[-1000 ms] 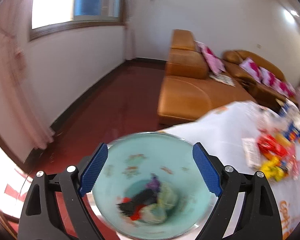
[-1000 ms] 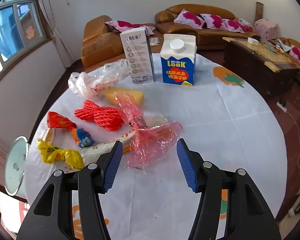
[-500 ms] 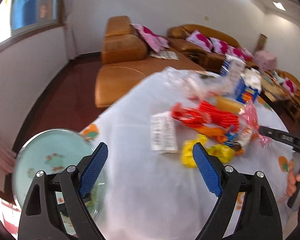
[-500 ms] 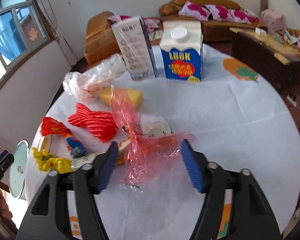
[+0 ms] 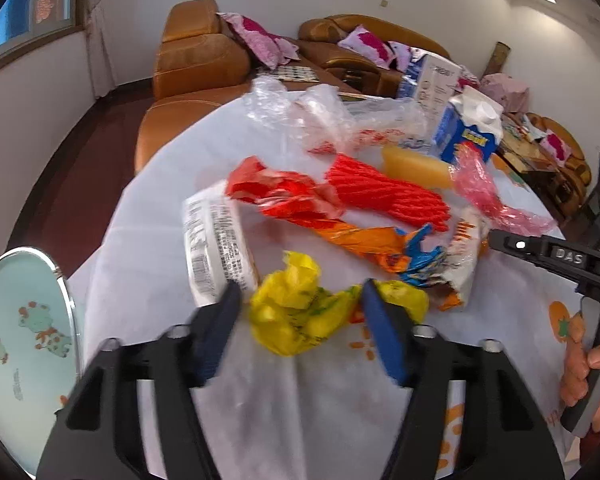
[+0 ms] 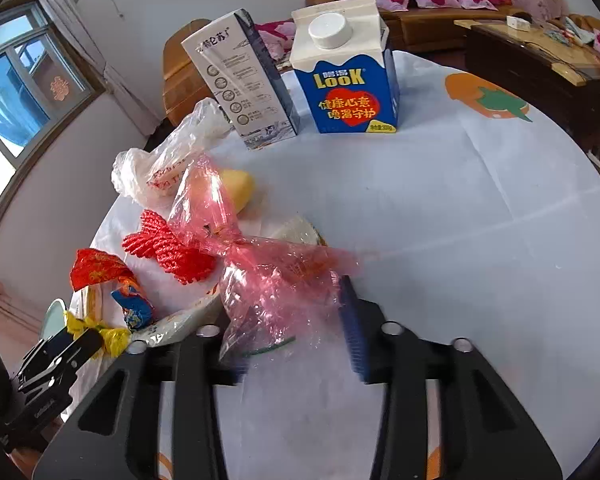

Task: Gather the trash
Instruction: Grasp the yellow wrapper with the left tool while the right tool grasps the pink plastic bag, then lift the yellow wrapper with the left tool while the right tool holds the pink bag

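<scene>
Left tongs (image 5: 300, 304), low centre of the left wrist view: blue pads about half apart, just been closing, blurred with motion, set either side of the crumpled yellow plastic wrapper (image 5: 296, 316) on the white-clothed round table (image 6: 460, 208). Right pad at the wrapper's edge, left pad just beside it; contact not clear, no firm clamp visible.

Right tongs (image 6: 296, 320), low centre of the right wrist view: narrowed, also just been closing, with the crinkled pink see-through plastic bag (image 6: 268, 272) bunched between the pads. Left pad hidden behind the film, right pad against it; looks pinched.

Elsewhere on the table, mid-frame: red foam net sleeve (image 5: 384, 196), red foil wrapper (image 5: 284, 196), orange and blue snack wrapper (image 5: 380, 244), white printed packet (image 5: 212, 248), clear plastic bag (image 5: 332, 116), yellow block (image 5: 416, 168). Further back, upright: blue and white milk carton (image 6: 344, 68) and white and navy carton (image 6: 248, 80). Pale green bin (image 5: 24, 352) at the lower left edge of the left wrist view, beside the table.
</scene>
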`<action>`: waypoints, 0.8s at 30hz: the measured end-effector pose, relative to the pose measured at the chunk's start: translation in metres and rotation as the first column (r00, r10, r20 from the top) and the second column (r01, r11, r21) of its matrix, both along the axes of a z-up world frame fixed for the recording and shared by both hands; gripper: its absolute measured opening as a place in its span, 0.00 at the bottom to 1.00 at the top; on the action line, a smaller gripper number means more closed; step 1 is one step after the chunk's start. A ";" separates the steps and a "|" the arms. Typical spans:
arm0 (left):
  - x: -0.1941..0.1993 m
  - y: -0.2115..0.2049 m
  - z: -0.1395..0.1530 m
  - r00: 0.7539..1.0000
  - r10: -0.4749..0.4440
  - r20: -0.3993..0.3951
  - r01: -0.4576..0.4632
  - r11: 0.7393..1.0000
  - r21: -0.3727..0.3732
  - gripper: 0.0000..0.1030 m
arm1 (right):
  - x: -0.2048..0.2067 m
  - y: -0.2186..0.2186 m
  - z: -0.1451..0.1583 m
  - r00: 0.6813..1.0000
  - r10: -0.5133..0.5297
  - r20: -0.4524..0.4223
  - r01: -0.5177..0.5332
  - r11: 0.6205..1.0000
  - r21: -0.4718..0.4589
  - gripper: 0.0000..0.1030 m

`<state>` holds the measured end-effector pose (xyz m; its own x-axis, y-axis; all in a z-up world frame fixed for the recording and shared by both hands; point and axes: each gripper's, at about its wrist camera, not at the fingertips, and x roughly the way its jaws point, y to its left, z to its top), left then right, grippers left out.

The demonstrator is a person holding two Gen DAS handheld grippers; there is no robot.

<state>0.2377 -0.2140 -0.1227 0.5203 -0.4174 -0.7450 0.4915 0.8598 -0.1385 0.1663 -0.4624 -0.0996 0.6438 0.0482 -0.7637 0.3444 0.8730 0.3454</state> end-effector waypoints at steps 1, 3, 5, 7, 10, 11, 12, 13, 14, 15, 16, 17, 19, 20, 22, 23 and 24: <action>-0.002 -0.002 0.001 1.000 -0.004 0.008 0.004 1.000 0.011 0.47 | 0.000 0.001 0.000 1.000 0.013 0.000 -0.013 1.000 0.005 0.21; -0.004 -0.004 0.002 1.000 -0.014 0.011 0.014 1.000 0.015 0.44 | -0.002 0.004 -0.001 1.000 0.022 0.005 -0.022 1.000 0.002 0.20; -0.005 -0.004 0.004 1.000 -0.018 0.003 0.018 1.000 -0.002 0.40 | -0.007 0.007 0.003 1.000 0.018 0.016 -0.018 1.000 -0.016 0.19; -0.009 -0.004 0.007 1.000 -0.030 0.001 0.030 0.999 -0.014 0.35 | -0.014 0.009 0.010 0.999 0.006 0.038 -0.005 0.999 -0.034 0.18; -0.020 -0.004 0.020 0.998 -0.047 0.032 0.048 0.998 -0.030 0.35 | -0.029 0.011 0.028 0.996 -0.020 0.088 0.026 0.997 -0.066 0.18; -0.025 -0.002 0.028 0.997 -0.048 0.052 0.050 0.998 -0.040 0.35 | -0.034 0.012 0.032 0.994 -0.028 0.101 0.036 0.997 -0.074 0.18; -0.027 -0.002 0.032 0.997 -0.048 0.061 0.051 0.998 -0.046 0.35 | -0.039 0.013 0.037 0.993 -0.037 0.115 0.047 0.995 -0.083 0.18; -0.032 0.000 0.039 0.996 -0.046 0.078 0.050 0.997 -0.058 0.35 | -0.045 0.015 0.043 0.990 -0.048 0.129 0.060 0.994 -0.092 0.18; -0.035 0.002 0.043 0.995 -0.043 0.086 0.048 0.997 -0.064 0.35 | -0.049 0.015 0.047 0.989 -0.053 0.137 0.066 0.993 -0.097 0.18; -0.038 0.004 0.049 0.995 -0.039 0.095 0.046 0.996 -0.074 0.35 | -0.053 0.016 0.050 0.988 -0.057 0.145 0.072 0.992 -0.103 0.18; -0.041 0.006 0.054 0.994 -0.037 0.102 0.046 0.995 -0.086 0.35 | -0.058 0.019 0.055 0.986 -0.061 0.155 0.080 0.990 -0.114 0.18; -0.043 0.008 0.058 0.994 -0.034 0.108 0.044 0.995 -0.094 0.35 | -0.062 0.021 0.057 0.985 -0.065 0.162 0.085 0.989 -0.122 0.18; -0.046 0.012 0.066 0.992 -0.023 0.121 0.036 0.993 -0.113 0.35 | -0.068 0.025 0.061 0.983 -0.074 0.171 0.098 0.986 -0.136 0.18; -0.046 0.014 0.070 0.992 -0.013 0.127 0.028 0.992 -0.119 0.35 | -0.072 0.026 0.064 0.981 -0.084 0.173 0.110 0.983 -0.144 0.18; -0.045 0.014 0.077 0.991 -0.006 0.134 0.025 0.990 -0.135 0.35 | -0.074 0.027 0.067 0.980 -0.103 0.168 0.130 0.979 -0.155 0.18; -0.045 0.015 0.079 0.991 -0.007 0.137 0.027 0.989 -0.148 0.35 | -0.076 0.028 0.070 0.980 -0.117 0.163 0.143 0.976 -0.163 0.18; -0.044 0.015 0.082 0.990 -0.010 0.140 0.033 0.986 -0.165 0.35 | -0.076 0.028 0.072 0.980 -0.126 0.156 0.153 0.974 -0.170 0.18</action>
